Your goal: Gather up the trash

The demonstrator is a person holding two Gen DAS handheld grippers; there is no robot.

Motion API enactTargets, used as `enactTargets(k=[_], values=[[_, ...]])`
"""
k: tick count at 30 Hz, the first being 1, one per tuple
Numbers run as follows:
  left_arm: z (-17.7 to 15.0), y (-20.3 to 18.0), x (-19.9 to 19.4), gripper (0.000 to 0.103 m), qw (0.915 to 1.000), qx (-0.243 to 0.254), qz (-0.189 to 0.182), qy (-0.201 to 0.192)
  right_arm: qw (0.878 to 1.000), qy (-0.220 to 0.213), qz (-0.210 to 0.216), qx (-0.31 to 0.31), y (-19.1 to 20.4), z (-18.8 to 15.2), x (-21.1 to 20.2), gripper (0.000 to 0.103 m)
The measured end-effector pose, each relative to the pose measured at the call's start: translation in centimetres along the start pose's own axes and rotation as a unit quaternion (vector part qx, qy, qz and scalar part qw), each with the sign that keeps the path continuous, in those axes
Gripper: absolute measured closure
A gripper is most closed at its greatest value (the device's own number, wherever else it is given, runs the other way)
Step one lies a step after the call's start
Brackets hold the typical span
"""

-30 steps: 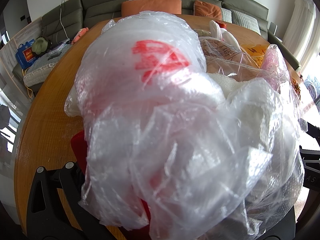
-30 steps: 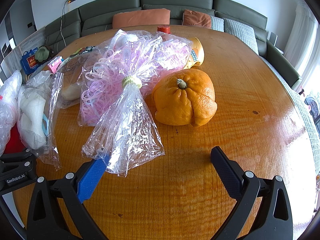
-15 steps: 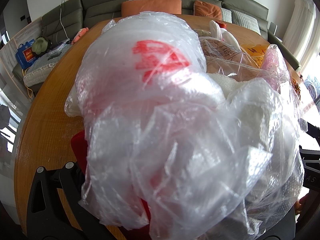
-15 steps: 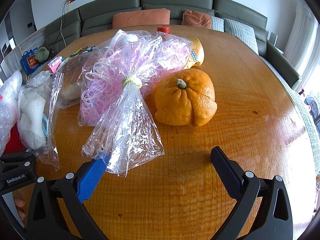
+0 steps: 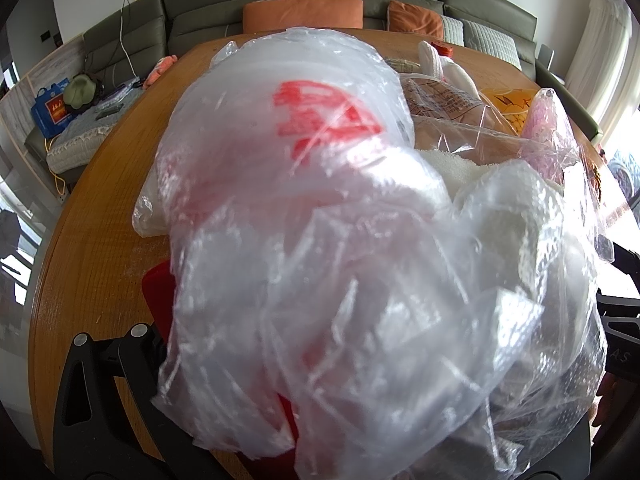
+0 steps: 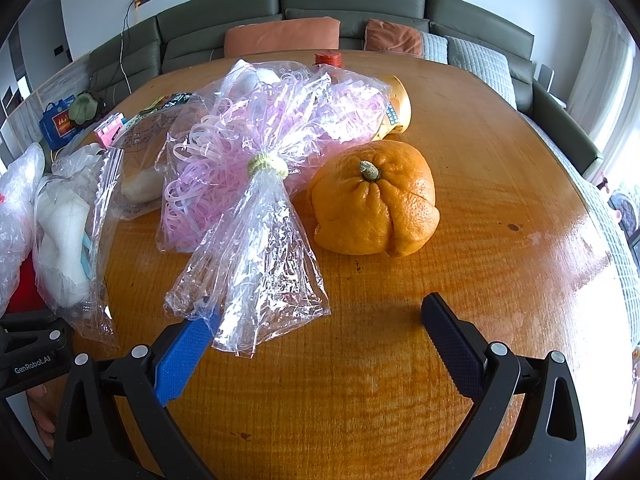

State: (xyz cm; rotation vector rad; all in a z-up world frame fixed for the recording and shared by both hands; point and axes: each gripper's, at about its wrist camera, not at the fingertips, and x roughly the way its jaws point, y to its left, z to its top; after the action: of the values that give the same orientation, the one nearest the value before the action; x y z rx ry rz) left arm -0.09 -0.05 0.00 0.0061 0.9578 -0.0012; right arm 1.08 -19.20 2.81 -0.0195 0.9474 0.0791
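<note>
A crumpled clear plastic bag with red print [image 5: 320, 220] fills the left wrist view and hides my left gripper's fingertips; only the left finger's base shows, so I cannot tell its state. A red object [image 5: 160, 304] lies under the bag. In the right wrist view my right gripper [image 6: 320, 332] is open and empty just above the wooden table [image 6: 500, 184]. A clear bag of pink plastic strips [image 6: 256, 184], tied with a green band, lies right in front of it, its tail touching the blue left pad [image 6: 184, 352]. A zip bag of white foam [image 6: 68, 232] lies at the left.
A large orange citrus fruit [image 6: 372, 200] sits right of the pink bag. A yellow snack packet [image 6: 396, 108], a red cap [image 6: 328, 58] and other wrappers [image 6: 160, 104] lie behind. A green sofa with orange cushions [image 6: 280, 34] stands beyond the table.
</note>
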Motion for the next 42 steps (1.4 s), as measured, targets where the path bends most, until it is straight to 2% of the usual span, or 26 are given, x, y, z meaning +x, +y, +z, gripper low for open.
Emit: enactTargets(k=[21,31,35,42], values=[[0.0,0.0,0.0,0.005,1.0000,0.001,-0.001,0.000,1.000,0.000,0.000,0.001,-0.2,0.2,0.1,0.002],[-0.2,0.7,-0.2,0.005,0.9997,0.022,-0.015,0.003,1.000,0.003,0.004,-0.006,-0.3,0.1,-0.1,0.003],[-0.3,1.1,-0.6,0.005,0.9993,0.022,-0.022,0.021,1.000,-0.006,0.009,-0.014,-0.3,0.2,-1.2,0.003],[-0.3,2.4,-3.4,0.005,0.9984,0.002,-0.052,0.020,0.998,-0.023,0.035,-0.043,0.1,1.3,-5.1,0.003]])
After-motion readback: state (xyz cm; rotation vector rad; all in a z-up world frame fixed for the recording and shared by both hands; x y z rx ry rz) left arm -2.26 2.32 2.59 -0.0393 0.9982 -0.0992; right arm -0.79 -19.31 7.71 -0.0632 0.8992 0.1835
